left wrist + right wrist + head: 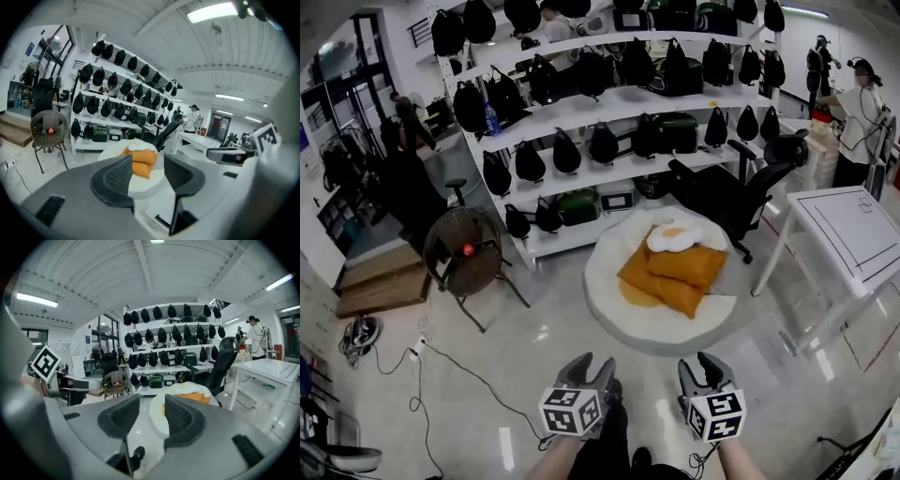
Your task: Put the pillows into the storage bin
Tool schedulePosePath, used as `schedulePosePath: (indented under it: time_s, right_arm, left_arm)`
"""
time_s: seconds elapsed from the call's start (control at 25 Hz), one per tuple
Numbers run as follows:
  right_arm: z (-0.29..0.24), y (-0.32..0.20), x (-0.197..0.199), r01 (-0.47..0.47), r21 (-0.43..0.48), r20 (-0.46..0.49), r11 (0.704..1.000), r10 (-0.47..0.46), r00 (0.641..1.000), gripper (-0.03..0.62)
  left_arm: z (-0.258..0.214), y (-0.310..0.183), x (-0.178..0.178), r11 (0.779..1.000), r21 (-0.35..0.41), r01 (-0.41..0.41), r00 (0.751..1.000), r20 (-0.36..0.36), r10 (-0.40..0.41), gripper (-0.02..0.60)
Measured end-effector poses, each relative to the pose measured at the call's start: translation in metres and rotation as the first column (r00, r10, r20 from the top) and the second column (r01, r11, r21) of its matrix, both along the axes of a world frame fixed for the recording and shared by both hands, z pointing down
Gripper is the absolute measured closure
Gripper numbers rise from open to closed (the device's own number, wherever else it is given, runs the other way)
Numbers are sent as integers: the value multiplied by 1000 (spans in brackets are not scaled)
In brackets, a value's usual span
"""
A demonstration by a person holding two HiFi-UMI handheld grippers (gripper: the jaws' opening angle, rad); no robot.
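Two orange pillows [675, 274] lie stacked on a round white pad [619, 314] on the floor ahead, with a fried-egg-shaped pillow [675, 234] on top of them. My left gripper [592, 367] and right gripper [701, 367] hang side by side near the bottom edge of the head view, well short of the pad. Both stand open with nothing between their fingers. In the left gripper view the orange pillows [143, 157] show far off through the gap of the left gripper [147, 171]. The right gripper [152, 413] also points at the pad, where the orange pillows [197, 398] lie.
White shelves [609, 103] full of black bags stand behind the pad. A black office chair [741, 187] is at its right, a white table [853, 234] further right, a wicker chair [469, 251] with a red ball at left. Cables [412, 375] trail on the floor. A person [862, 103] stands far right.
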State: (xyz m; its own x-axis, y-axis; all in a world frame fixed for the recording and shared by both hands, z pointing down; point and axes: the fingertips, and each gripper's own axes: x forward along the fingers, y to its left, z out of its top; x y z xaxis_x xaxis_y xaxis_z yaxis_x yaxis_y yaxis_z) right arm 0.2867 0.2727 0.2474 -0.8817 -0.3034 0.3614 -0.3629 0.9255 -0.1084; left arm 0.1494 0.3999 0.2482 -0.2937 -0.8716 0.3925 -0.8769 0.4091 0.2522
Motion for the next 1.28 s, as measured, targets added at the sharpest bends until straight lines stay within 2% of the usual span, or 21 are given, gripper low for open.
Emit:
schedulePosePath:
  time_s: [0.2,0.36,0.64,0.96,1.12,1.28]
  right_arm:
    - [7,-26,-30,-2,22,-20,1000,3,1000,427]
    - [15,-50,-66,-7,35,-43,999,9,999,418]
    - [21,-106,-157,-47,30,-75,998,49,996,415]
    - [18,-171,-253,-105,57,-89,993,109,990,416]
    - [25,-195,-280,-126,77,-112,989,134,985,416]
    - [35,-214,-295,-134,99,-146,986,147,978,416]
  left_arm:
    - [12,-29,-32,1000,22,-14,999,-38,15,394]
    - [25,-53,-72,1000,16,-15,999,-52,16,396]
    - [37,-106,-174,1000,-3,-16,998,-60,16,396]
    - [32,-173,-277,997,-3,-83,995,-49,83,396]
    - [34,-196,-308,995,15,-97,994,-44,97,396]
    - [40,-212,-325,994,15,-113,992,-51,113,397]
